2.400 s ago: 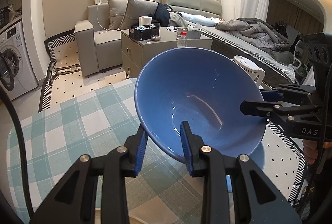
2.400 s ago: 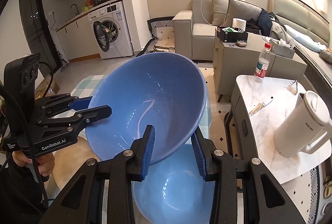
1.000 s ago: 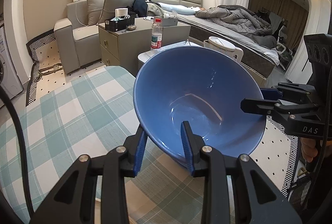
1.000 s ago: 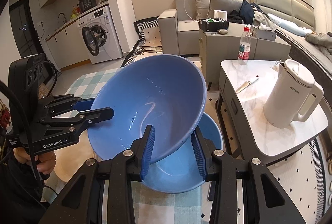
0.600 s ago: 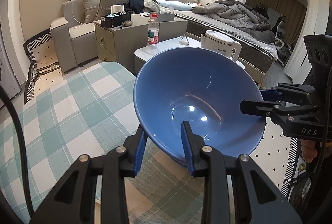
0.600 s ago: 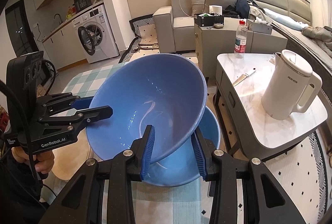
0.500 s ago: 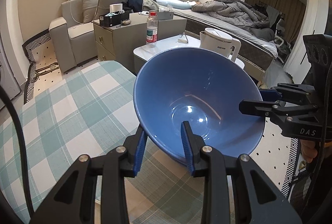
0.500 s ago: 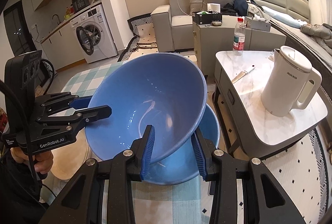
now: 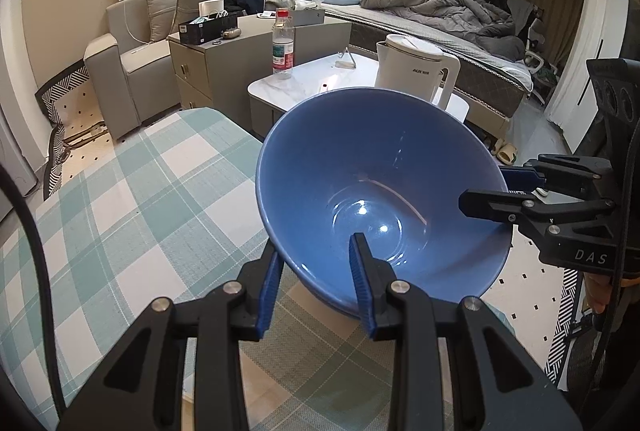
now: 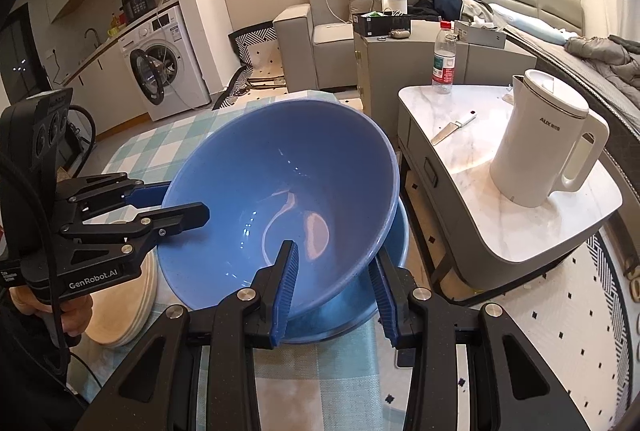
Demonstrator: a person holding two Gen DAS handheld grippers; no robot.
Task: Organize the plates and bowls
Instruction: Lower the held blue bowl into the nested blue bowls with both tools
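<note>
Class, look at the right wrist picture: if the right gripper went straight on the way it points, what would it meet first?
The right gripper already clamps the rim of the upper blue bowl. Pushed straight on, down and forward, that bowl would probably meet the second blue bowl beneath it first, though the gap between them is hard to judge.

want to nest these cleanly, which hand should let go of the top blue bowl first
Left, probably. The right claw grips the tilted glossy blue ceramic bowl at its low edge over the second blue bowl; the left claw holds the raised side beside the wooden plates.
</note>
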